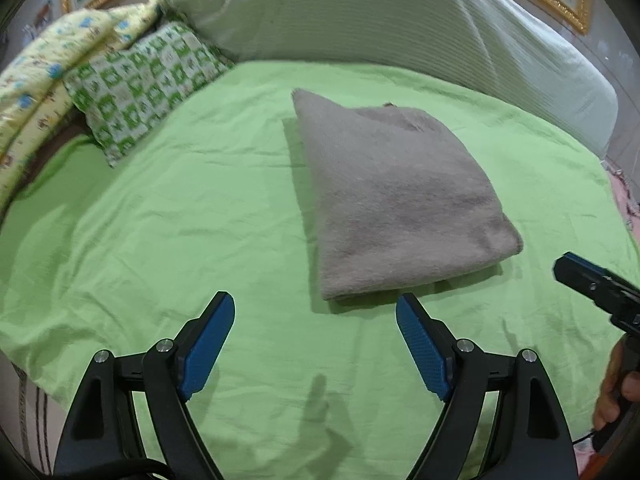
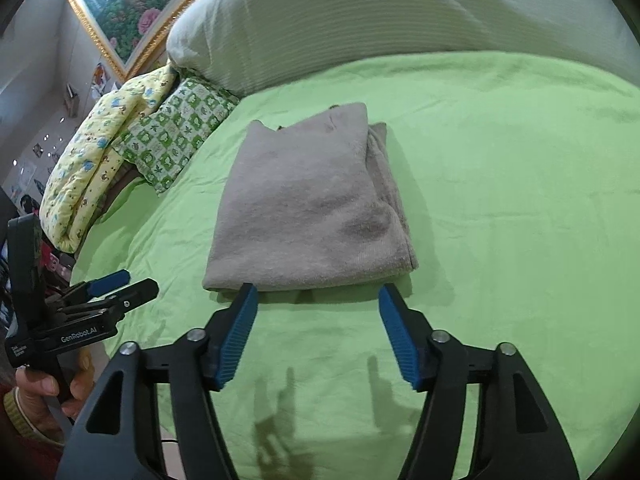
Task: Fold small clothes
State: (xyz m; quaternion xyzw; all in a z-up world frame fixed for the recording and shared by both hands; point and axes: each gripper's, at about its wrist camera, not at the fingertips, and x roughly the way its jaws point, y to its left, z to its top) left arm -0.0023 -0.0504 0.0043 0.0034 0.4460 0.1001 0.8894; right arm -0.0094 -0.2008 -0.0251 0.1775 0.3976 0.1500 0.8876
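Observation:
A grey fleecy garment (image 1: 394, 196) lies folded into a thick rectangle on the light green bed sheet (image 1: 180, 220). My left gripper (image 1: 316, 306) stands open just short of its near edge, nothing between the blue pads. In the right wrist view the same garment (image 2: 308, 204) lies ahead of my right gripper (image 2: 318, 294), whose jaws stand wide apart and empty, tips close to the garment's near edge. The right gripper's tip (image 1: 588, 276) shows at the right edge of the left view. The left gripper (image 2: 120, 286) shows at the left of the right view, held by a hand (image 2: 36, 392).
A large white bolster (image 1: 380, 20) lies along the back of the bed. A green-and-white checked pillow (image 1: 140, 84) and a yellow printed quilt (image 1: 52, 72) sit at the back left. A gold-framed picture (image 2: 132, 4) hangs on the wall. The bed's edge runs at the left.

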